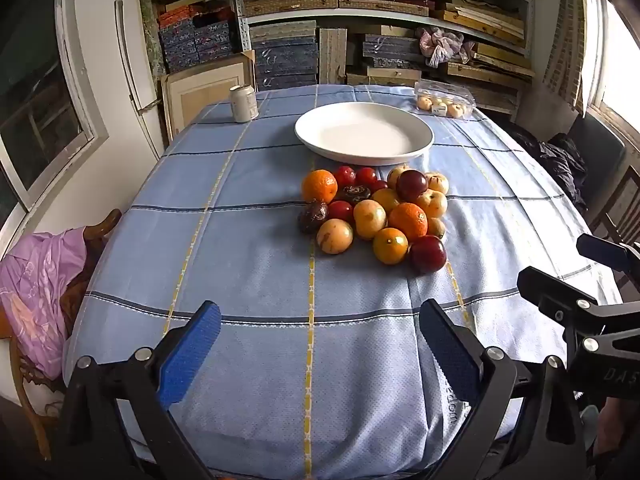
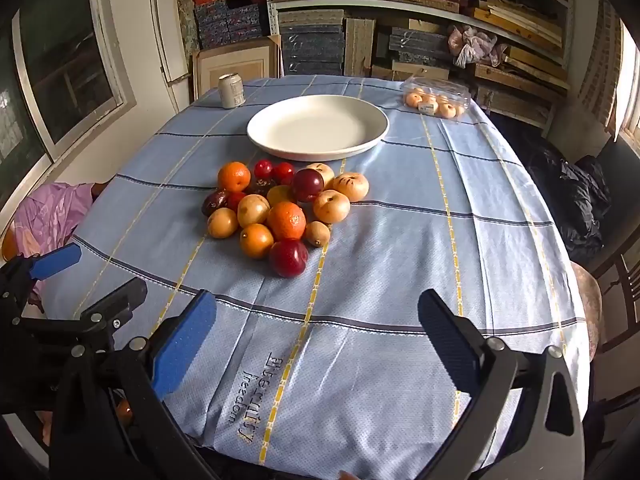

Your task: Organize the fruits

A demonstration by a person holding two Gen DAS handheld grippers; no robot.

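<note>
Setting: storeroom with shelves of stacked boxes and boards; a table under a blue checked cloth [image 1: 248, 264].

Item 1. Left tongs [image 1: 320, 344]: jaws spread wide, blue pads facing, nothing between them; poised over the near edge of the cloth.

Item 2. Right tongs [image 2: 318, 336]: likewise wide open and empty, alongside the left pair at the near edge.

Item 3. Fruit pile [image 1: 376, 216]: oranges, red plums, small red tomatoes, pale yellow-brown fruit and dark wrinkled ones, heaped touching one another, well ahead of both tongs. Seen from the left tongs it sits ahead and slightly to the right; from the right tongs, ahead and to the left. Nearest piece: a red plum [image 2: 289, 258] at the front of the heap.

Item 4. White plate [image 2: 376, 136]: bare, just beyond the pile.

Item 5. Drink can [image 1: 243, 103], far left; clear punnet of pale fruit [image 1: 444, 102], far right.

Status: by appearance, the opening step; no fruit yet lifted, none on the plate.

Next move, as judged: one pair reaches forward to the front of the heap and closes gently on a single round fruit, taking care not to nudge its neighbours and set them rolling.
</note>
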